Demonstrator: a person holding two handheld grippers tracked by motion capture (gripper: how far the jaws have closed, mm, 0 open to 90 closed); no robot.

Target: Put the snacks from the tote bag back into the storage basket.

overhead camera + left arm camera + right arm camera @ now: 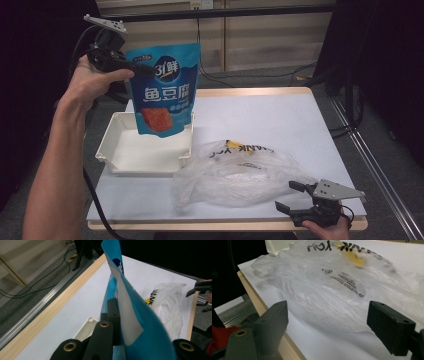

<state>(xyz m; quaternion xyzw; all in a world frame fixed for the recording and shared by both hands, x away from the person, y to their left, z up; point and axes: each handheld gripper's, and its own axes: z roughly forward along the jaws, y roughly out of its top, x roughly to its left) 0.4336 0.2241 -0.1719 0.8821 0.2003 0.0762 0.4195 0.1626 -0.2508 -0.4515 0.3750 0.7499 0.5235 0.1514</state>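
In the high view, the left tongs (131, 67) are sitting at the upper left of the frame, clamped on the upper left corner of a blue fish-tofu snack pouch (162, 90). The pouch is hanging free, its lower edge dangling over the white plastic tray (112, 137) at centre left. The right tongs (289, 196) are resting at the lower right, jaws spread and holding nothing, just beside the crumpled clear plastic bag (240, 175) lying on the white surface (280, 120).

In the left gripper view, the tongs (116, 322) are pinching the pouch (135, 322) between closed jaws; the blue film is rising past them toward the top of the frame, with the tray's corner (86, 330) below and the bag (167, 305) at right.

In the right gripper view, the tongs (342, 322) are standing wide open, with the bag (332, 287) lying ahead of the gap and apparently not touching either jaw.

The step looks like lowering the pouch into the tray. Doing it well probably means keeping the pinch firm, centring the swinging lower edge over the tray's floor, and letting the bottom settle before opening the jaws.
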